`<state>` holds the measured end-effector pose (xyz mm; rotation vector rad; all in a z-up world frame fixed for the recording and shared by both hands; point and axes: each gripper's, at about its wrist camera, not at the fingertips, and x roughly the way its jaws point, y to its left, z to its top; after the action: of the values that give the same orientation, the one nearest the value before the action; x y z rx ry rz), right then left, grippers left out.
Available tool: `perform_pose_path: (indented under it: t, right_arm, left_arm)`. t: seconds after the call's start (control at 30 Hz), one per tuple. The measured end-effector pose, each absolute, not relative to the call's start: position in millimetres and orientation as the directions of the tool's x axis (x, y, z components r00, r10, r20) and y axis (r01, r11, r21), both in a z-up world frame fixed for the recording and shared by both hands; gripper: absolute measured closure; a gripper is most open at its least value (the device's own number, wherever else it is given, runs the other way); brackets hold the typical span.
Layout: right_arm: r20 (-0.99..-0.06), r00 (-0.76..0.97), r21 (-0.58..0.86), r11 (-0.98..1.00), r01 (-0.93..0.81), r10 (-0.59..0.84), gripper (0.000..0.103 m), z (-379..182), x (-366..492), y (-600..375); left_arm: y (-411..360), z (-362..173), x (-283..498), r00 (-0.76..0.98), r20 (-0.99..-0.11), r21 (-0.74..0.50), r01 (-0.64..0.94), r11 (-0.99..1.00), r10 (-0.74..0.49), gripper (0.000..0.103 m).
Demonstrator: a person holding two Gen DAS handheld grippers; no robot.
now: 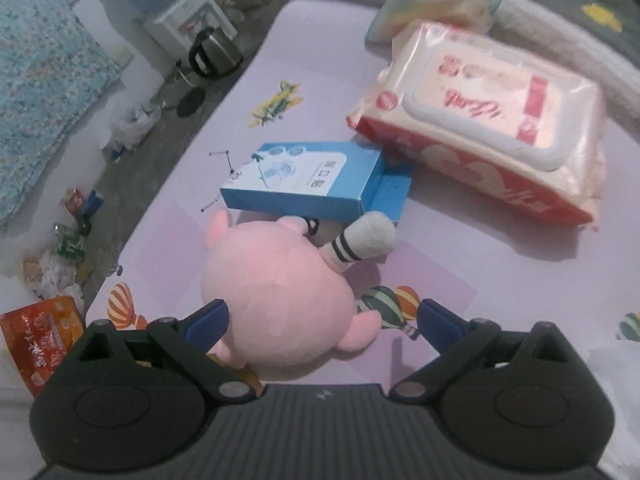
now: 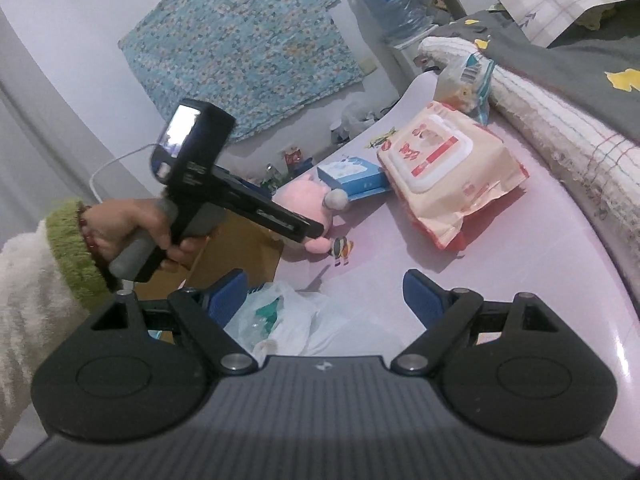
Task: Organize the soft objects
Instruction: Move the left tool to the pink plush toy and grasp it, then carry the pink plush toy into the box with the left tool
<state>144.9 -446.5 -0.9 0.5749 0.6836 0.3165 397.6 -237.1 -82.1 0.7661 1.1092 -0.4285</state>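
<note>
A pink plush toy lies on a lilac table, between the spread blue pads of the left gripper, which tilts down over it; whether either pad touches it cannot be told. Against the toy's far side rests a blue box, with a pack of wet wipes just beyond. The right gripper hovers spread and empty above a white plastic bag. A hand in a green-cuffed sleeve grips the left tool.
</note>
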Motion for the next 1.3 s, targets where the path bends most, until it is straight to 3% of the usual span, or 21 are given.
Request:
perform_pose_path:
  t: [0.37,0.57,0.9,1.3]
  right_arm:
    - [-0.519,0.731,0.601,0.797,-0.057,0.443,0.017,-16.8,144.1,-459.0]
    - [-0.519,0.735,0.602,0.797,-0.049,0.437,0.017,-19.8,140.9,-462.0]
    - [-0.509,0.749,0.594,0.802,-0.051,0.425,0.017,-9.9,135.9,-461.7]
    - [-0.484,0.773,0.555,0.827,-0.090,0.409,0.017,21.5,138.4,-452.1]
  left_arm:
    - [-244.7,-99.0,420.5,0.452,-0.874,0.447,0.606,0.657,0.178,0.003]
    - [-245.3,-95.5,421.1,0.505,-0.834,0.515,0.572,0.638,0.221,0.026]
    - [-234.1,-59.9,415.9,0.484,-0.864,0.418,0.533,0.736,0.141,0.032]
    - [-176.2,53.5,359.8,0.494,-0.842,0.058,0.486,0.872,-0.219,0.032]
